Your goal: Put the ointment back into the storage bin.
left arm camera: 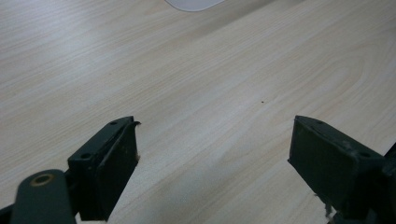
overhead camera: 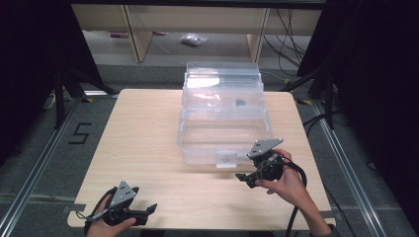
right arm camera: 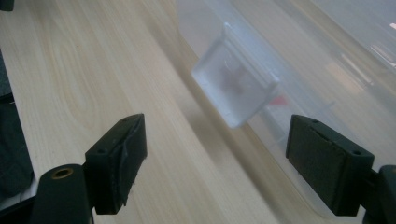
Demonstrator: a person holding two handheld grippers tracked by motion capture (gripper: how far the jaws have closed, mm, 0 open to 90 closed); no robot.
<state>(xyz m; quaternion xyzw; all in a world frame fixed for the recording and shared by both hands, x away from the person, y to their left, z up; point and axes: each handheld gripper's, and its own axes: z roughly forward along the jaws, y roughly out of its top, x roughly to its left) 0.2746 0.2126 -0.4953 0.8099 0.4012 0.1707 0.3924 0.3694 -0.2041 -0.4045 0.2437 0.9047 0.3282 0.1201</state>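
Box: a big clear plastic box sat in the middle of the wooden table, toward the far side. Its lid was on.
Latch: a small clear latch stuck out from the middle of the box's near wall, low down by the table top.
Right gripper: the right gripper was held just beside the latch, a little to the right of it and nearer the person. Its jaws were wide apart and held nothing. In its own view the latch lay ahead, between the two jaws but not yet touched.
Left gripper: the left gripper was wide too and empty. It stayed low at the near left edge, well apart from the box.
Long way: the box ran left to right across the table.
Nearer hand: the right one was much closer, so the latch looked like its job.
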